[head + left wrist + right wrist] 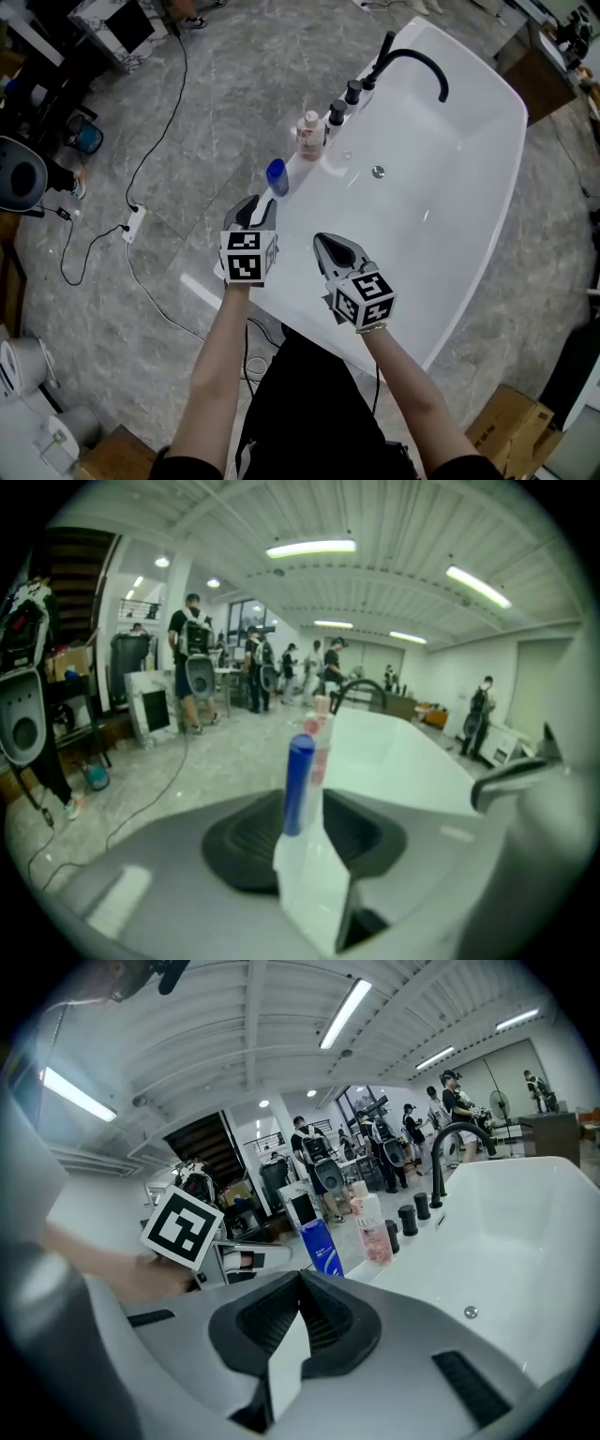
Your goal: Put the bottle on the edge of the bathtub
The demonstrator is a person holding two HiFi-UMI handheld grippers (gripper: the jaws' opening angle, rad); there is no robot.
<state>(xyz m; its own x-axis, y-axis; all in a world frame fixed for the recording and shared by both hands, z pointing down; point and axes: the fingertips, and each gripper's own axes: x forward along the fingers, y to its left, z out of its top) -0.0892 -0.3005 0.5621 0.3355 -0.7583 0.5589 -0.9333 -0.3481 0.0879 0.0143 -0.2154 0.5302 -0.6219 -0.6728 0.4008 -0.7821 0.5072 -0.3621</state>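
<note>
Left gripper (258,208) hovers over the near rim of the bathtub (450,187), its jaws partly apart with nothing between the pads. Just ahead of those jaws, and clear of them, the blue bottle (277,176) stands upright on the bathtub's edge; in the left gripper view it shows through the gap. Right gripper (321,242) hangs over the bathtub's basin, its jaws clenched together on nothing. Farther along the same bathtub edge, a pink bottle (309,134) stands beside black tap knobs (337,111).
</note>
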